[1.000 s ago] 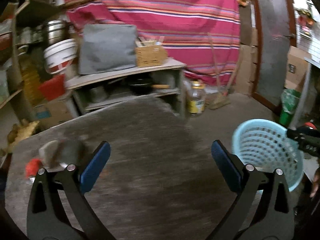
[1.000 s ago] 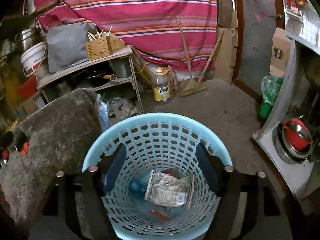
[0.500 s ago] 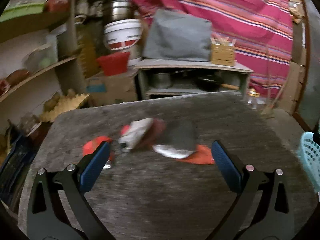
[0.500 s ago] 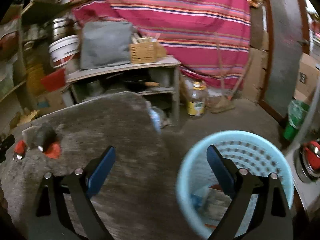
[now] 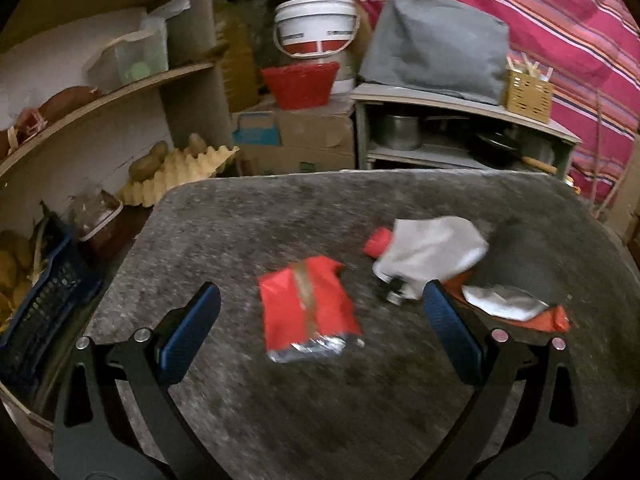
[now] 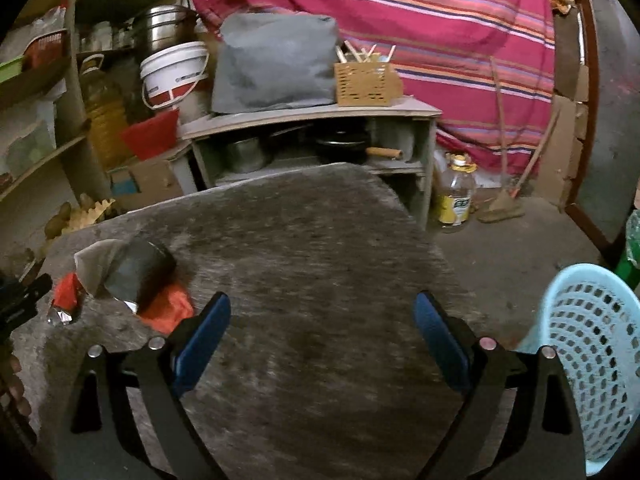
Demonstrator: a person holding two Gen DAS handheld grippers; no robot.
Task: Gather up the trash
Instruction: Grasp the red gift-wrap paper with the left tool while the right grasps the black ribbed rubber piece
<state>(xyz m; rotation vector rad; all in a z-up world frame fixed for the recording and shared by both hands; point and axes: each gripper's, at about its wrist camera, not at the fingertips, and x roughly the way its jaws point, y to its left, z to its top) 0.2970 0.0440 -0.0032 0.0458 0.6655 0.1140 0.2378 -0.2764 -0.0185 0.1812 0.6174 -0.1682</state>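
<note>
My left gripper hangs over the grey table, jaws spread wide, gripping nothing. The red wrapper lies flat on the table between the two blue pads, touching neither. Just right of the wrapper: a crumpled white-grey pouch with a red cap end, and nearer the table's right edge a silver-and-red wrapper, partly behind my right-hand pad.

My right gripper is also over the table, jaws wide apart and empty, only bare tabletop between them. From this view the trash pile sits at the table's left side, well left of the pads. The light blue basket stands off the table's right side, on the floor. Contents not visible from here.
</note>
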